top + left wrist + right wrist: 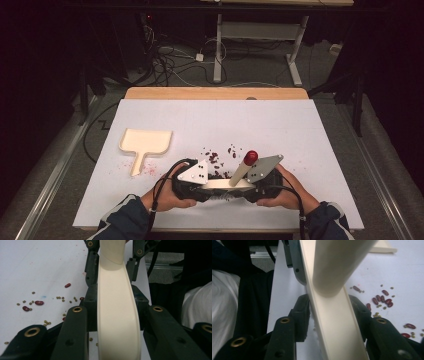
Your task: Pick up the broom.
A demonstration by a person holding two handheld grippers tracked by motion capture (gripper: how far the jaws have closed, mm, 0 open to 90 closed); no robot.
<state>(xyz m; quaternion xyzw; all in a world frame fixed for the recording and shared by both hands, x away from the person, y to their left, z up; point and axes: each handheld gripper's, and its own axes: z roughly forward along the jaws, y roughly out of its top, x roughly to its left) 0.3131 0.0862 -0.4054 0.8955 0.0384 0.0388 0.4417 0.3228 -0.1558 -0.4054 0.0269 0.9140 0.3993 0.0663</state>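
Between both grippers' jaws, cream brush (pixel 226 184), red-capped handle, probably plastic

Cream brush head (pixel 337 332) between hand-held gripper (pixel 332 312) jaws; handle (pixel 337 262) above; beans (pixel 383 300) scattered right.

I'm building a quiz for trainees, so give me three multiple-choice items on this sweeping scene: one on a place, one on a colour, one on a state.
1. Where is the dustpan?
A. On the floor
B. On the table, left of both grippers
C. Between the right gripper's jaws

2. What colour is the handle tip of the brush?
A. Red
B. Blue
C. Black

3. How do the left gripper jaws stand?
A. Wide open on nothing
B. Closed on a bean
C. Closed on the brush

Key: B, it lies flat at the high view's left; A, the rounded end is red; C, the cream bar fills the gap.
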